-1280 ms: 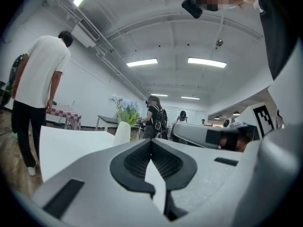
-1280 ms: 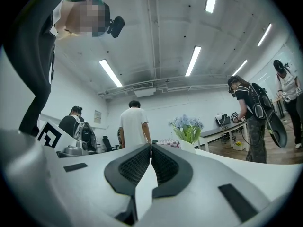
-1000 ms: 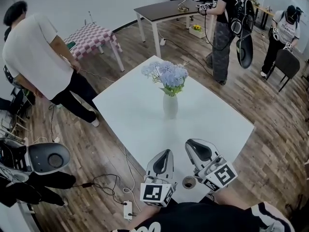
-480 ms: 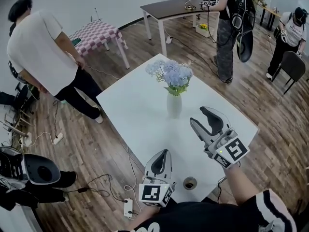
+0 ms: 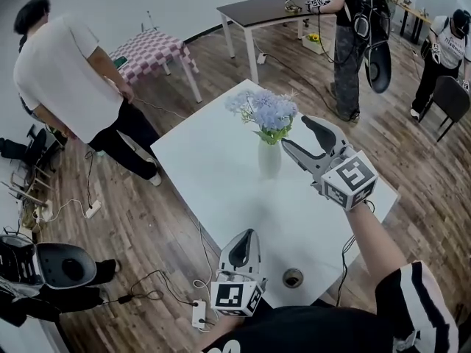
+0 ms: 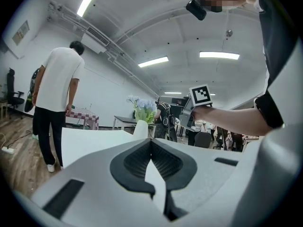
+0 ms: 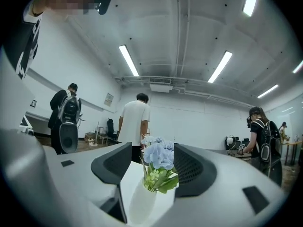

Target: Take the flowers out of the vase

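Observation:
A white vase [image 5: 269, 160] stands near the middle of the white table [image 5: 213, 182] and holds pale blue flowers [image 5: 265, 110]. My right gripper [image 5: 295, 133] hangs just right of the vase at flower height, jaws opening, with nothing touching its pads. In the right gripper view the flowers [image 7: 158, 156] and vase [image 7: 141, 203] show a little ahead, framed by the jaws of the right gripper [image 7: 152, 149]. My left gripper [image 5: 245, 235] rests shut and empty at the table's near edge. From the left gripper [image 6: 151, 144] the vase [image 6: 140, 128] is far off.
A person in a white shirt [image 5: 66, 72] stands left of the table. A checkered table [image 5: 151, 50] and a dark-topped desk [image 5: 257, 9] are behind it, with more people [image 5: 353, 35] at the back right. A cable hole [image 5: 293, 277] sits near the front edge. Cables and a power strip [image 5: 197, 315] lie on the floor.
My right gripper has risen from the table's near edge and travelled forward to beside the vase, and its jaws have spread apart. The left gripper has stayed put.

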Motion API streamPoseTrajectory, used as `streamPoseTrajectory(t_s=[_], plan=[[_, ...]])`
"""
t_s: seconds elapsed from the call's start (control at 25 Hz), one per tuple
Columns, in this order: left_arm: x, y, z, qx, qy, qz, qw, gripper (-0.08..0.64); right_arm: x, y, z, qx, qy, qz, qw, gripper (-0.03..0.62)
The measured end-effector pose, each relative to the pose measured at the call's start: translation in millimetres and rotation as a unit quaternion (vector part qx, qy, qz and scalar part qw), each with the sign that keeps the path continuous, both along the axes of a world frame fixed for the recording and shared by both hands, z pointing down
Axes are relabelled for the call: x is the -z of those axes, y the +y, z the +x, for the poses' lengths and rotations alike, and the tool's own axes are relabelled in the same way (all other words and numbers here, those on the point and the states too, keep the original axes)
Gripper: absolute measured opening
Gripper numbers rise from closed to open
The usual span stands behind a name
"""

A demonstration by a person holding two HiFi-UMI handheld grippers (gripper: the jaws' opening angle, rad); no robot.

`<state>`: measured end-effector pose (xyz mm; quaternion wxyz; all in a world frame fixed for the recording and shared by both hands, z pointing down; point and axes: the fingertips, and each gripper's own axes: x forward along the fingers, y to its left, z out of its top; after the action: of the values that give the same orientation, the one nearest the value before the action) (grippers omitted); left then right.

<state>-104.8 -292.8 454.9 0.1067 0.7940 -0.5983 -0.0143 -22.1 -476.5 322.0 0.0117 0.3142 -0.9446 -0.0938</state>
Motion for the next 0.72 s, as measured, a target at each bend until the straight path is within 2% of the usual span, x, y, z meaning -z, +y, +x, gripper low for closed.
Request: streamPoseTrajectory(t_s=[0.24,0.48,0.72], plan=[[5,1,-6,0.012,-0.003,-0.001,0.9999,0.002,-8,-19,-17,-0.002,0.044,0.000,0.999,0.264],[3,7,-12,0.023,-0.010,-0.006,0.9997,0.002,-15,-38,-29,0.009,0.034,-0.036,0.999,0.264],[-2,12,-16,0.036,-0.011,-0.009,0.9992,0.002,-26,-38,-34,0.015,0.045,-0.031,0.998,0.262]])
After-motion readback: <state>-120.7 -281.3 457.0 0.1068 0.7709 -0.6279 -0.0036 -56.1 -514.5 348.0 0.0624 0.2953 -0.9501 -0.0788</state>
